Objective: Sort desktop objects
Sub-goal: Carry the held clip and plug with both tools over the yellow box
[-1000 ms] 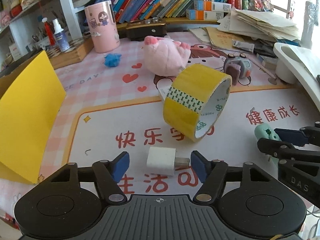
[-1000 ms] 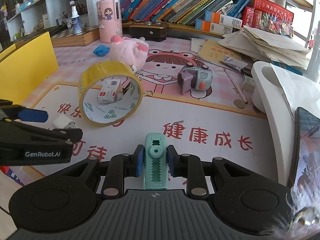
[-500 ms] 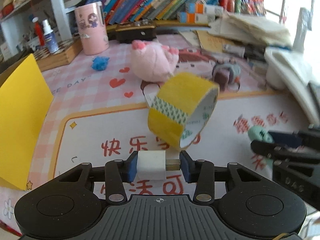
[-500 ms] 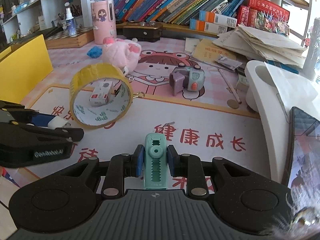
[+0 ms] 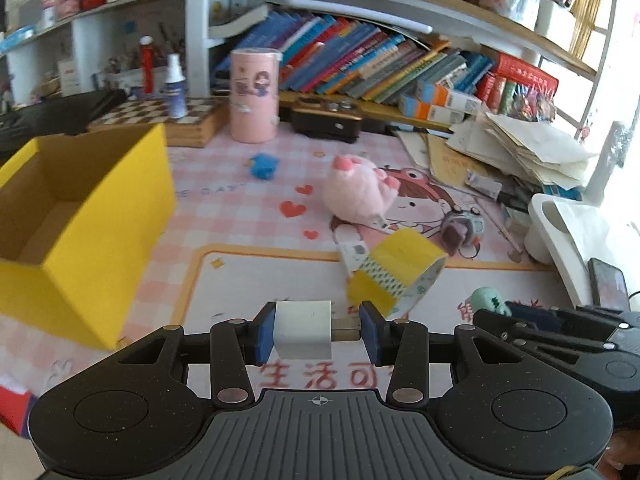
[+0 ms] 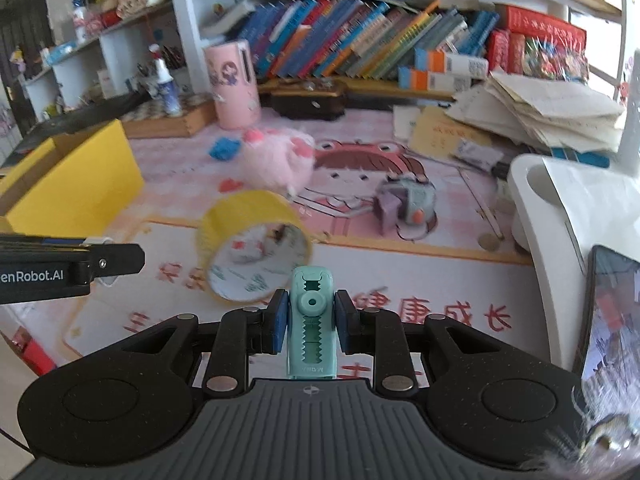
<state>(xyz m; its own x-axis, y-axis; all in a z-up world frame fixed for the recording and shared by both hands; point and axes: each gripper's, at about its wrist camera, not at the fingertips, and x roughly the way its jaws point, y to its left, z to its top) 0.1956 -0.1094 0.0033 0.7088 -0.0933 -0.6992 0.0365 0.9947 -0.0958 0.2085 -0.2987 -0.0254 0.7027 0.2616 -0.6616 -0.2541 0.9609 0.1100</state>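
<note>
My left gripper (image 5: 316,334) is shut on a white USB charger plug (image 5: 304,334) and holds it above the desk mat. My right gripper (image 6: 311,322) is shut on a teal correction-tape dispenser (image 6: 311,330), also lifted; it shows at the right of the left wrist view (image 5: 490,302). An open yellow cardboard box (image 5: 100,216) stands at the left, also in the right wrist view (image 6: 76,176). A yellow tape roll (image 5: 396,276) stands on edge on the mat ahead, also in the right wrist view (image 6: 252,244).
A pink plush pig (image 5: 360,192), a blue ball (image 5: 262,166), a grey toy camera (image 5: 460,232) and a pink cylinder (image 5: 254,96) sit farther back. A white stand (image 6: 560,216) and a phone (image 6: 612,312) are at the right. Books and papers line the back.
My left gripper closed on the white charger plug and lifted it off the mat. Both grippers rose, and the yellow box's open top came into view.
</note>
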